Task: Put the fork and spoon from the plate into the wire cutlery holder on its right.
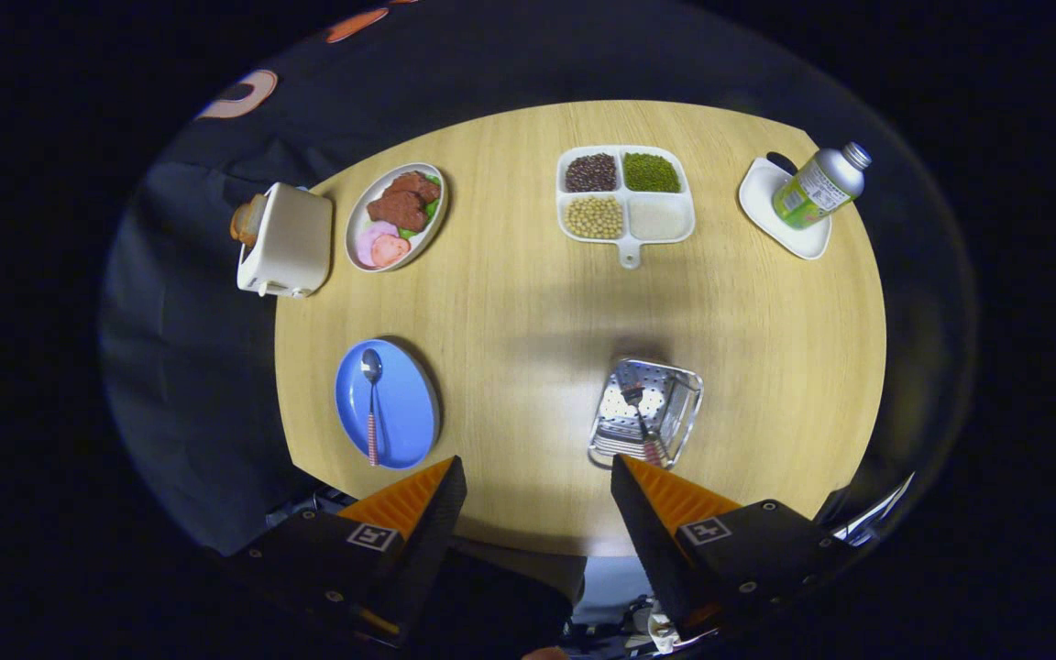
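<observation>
The gripper (537,477) hangs high over the round table (510,302), fingers spread wide and holding nothing. The fork (640,420) stands in the wire holder (647,414), just ahead of the right finger. The spoon (371,403) lies lengthwise on the blue plate (409,403), ahead of the left finger, with bare tabletop between plate and holder. Farther off sit a toaster (287,240), an oval dish of food (396,217), a four-part tray of grains (625,195), and a bottle (819,187) lying on a small white plate (766,206), all well apart from the holder.
</observation>
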